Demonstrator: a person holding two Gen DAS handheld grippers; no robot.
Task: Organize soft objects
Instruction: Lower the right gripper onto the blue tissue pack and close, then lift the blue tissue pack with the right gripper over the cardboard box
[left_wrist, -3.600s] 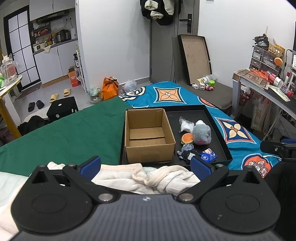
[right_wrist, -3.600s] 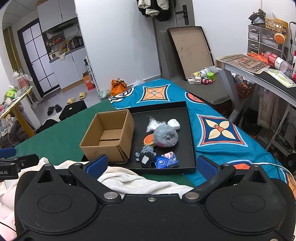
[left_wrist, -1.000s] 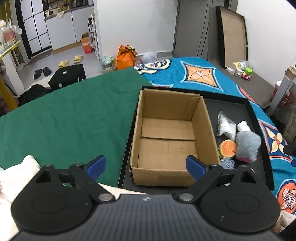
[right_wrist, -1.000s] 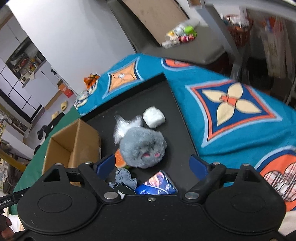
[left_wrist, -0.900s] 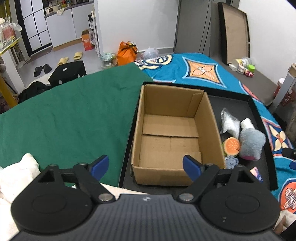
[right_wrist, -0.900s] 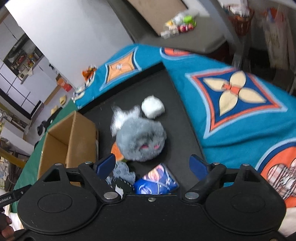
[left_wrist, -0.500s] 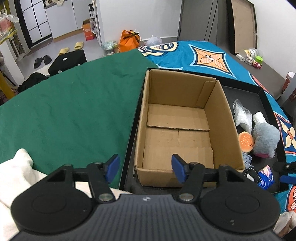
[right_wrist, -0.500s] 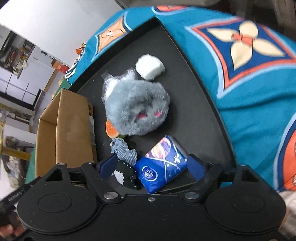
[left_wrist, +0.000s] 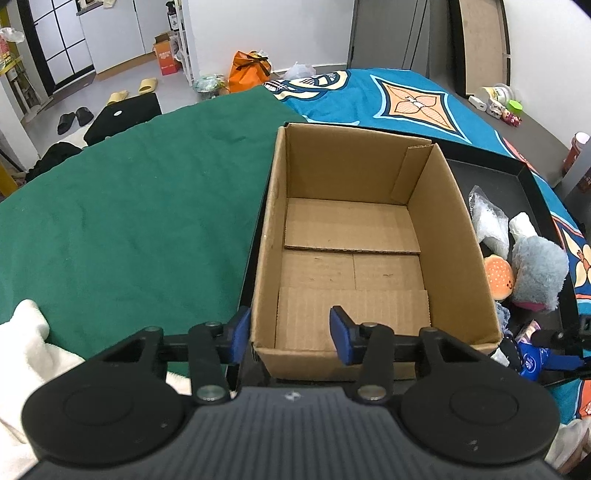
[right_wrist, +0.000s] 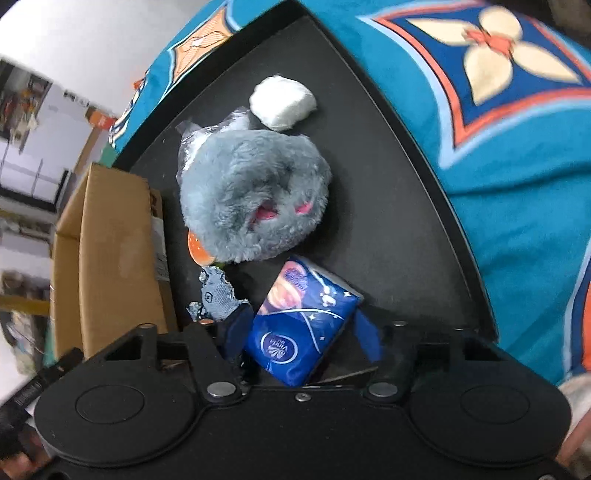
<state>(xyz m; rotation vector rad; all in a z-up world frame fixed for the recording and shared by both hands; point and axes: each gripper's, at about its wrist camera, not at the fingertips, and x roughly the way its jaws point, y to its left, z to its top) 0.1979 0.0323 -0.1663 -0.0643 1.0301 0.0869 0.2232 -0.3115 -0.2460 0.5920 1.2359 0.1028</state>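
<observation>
The right claw (right_wrist: 301, 338) is closing around the blue tissue pack (right_wrist: 301, 325), which lies in the black tray (right_wrist: 388, 192) just in front of the grey plush (right_wrist: 251, 199); the pads look just short of pressing it. The left claw (left_wrist: 290, 334) is closing too, straddling the near corner wall of the empty box (left_wrist: 354, 258), not yet gripping. To do this well, squeeze the pack across its middle (it is soft and will give), steady the box with the left, then lift straight up, clear of the denim scrap (right_wrist: 218, 295).
</observation>
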